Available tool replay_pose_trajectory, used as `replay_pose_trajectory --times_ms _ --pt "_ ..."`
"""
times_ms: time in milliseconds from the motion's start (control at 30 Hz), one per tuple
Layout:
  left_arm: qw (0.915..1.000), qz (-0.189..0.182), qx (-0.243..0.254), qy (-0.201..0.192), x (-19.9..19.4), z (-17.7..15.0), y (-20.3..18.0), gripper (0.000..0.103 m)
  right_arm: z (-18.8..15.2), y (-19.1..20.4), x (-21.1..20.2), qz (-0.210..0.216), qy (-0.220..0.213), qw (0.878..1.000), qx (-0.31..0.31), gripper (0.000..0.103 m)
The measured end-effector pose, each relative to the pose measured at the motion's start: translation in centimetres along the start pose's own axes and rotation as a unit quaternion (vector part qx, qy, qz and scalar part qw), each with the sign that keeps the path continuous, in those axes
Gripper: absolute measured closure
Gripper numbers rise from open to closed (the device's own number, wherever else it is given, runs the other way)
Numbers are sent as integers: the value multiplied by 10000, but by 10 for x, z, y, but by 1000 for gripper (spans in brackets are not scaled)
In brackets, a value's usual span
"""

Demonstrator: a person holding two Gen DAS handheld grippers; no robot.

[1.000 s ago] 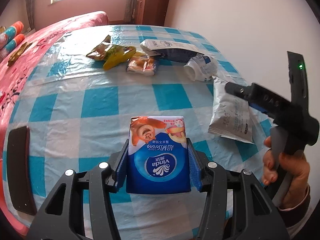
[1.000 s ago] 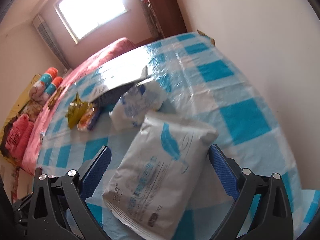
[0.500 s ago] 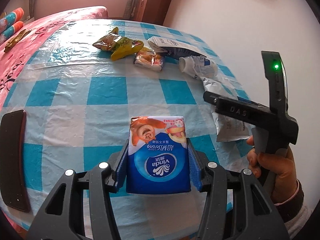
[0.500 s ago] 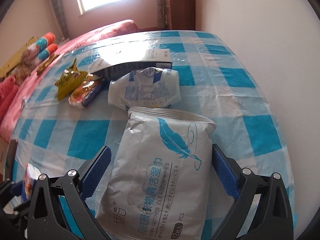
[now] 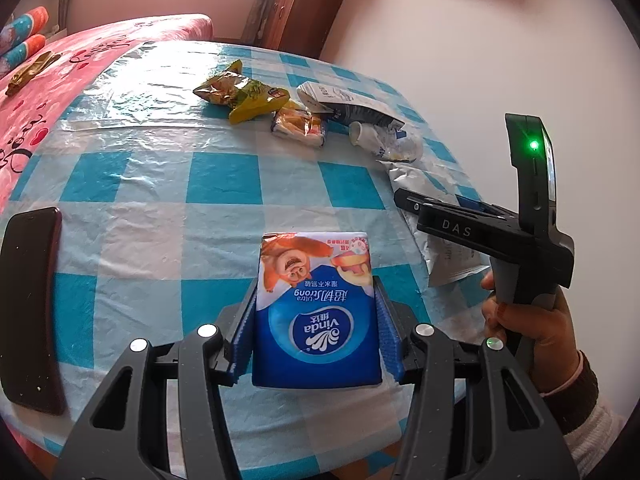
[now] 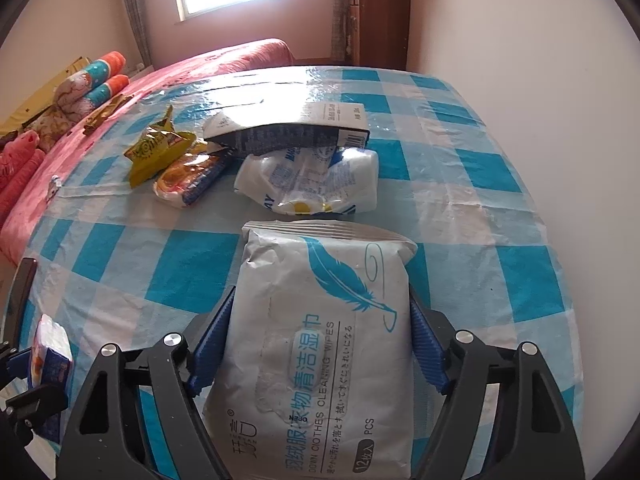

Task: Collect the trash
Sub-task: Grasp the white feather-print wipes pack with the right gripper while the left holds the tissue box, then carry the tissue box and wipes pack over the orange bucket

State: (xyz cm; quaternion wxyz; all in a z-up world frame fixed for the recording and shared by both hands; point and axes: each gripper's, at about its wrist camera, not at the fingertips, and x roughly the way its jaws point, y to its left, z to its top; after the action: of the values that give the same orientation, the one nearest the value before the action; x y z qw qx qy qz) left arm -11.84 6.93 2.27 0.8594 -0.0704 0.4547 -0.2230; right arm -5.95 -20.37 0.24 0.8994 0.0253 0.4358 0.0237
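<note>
My left gripper (image 5: pixel 316 284) is shut on a blue tissue pack (image 5: pixel 316 320), held just above the blue-checked table (image 5: pixel 224 176). The same pack (image 6: pixel 50 352) shows at the left edge of the right wrist view. A white wet-wipes pack (image 6: pixel 320 340) with a blue feather print lies flat between my right gripper's (image 6: pixel 322 296) fingers. Those jaws are closing, and the blue pads (image 6: pixel 214 344) meet the pack's two long sides. In the left wrist view a hand (image 5: pixel 532 320) holds the right gripper (image 5: pixel 440 220) over the wipes pack (image 5: pixel 448 256) at the table's right side.
Farther back lie a yellow snack bag (image 6: pixel 156 148), an orange snack wrapper (image 6: pixel 188 178), a flattened carton (image 6: pixel 292 132) and a crumpled white bag (image 6: pixel 312 180). A dark phone (image 5: pixel 30 308) lies at the left edge. A pink bed (image 5: pixel 48 80) is beyond; a wall (image 6: pixel 540 80) borders the right.
The right gripper rolled square to the wipes pack and its jaws came in onto the pack's sides. The left gripper kept its hold on the tissue pack and shifted a little across the table.
</note>
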Motion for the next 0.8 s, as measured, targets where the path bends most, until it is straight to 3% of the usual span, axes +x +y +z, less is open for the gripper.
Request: replay_pose_trajectory --times_ms 567,800 --pt "9990 -170 -177 -373 -33 0 22 50 9 18 -31 629 -183 9975 263 26" --pt "9978 -150 -268 -583 -51 2 32 50 18 38 -43 1098 -138 9933 348 26"
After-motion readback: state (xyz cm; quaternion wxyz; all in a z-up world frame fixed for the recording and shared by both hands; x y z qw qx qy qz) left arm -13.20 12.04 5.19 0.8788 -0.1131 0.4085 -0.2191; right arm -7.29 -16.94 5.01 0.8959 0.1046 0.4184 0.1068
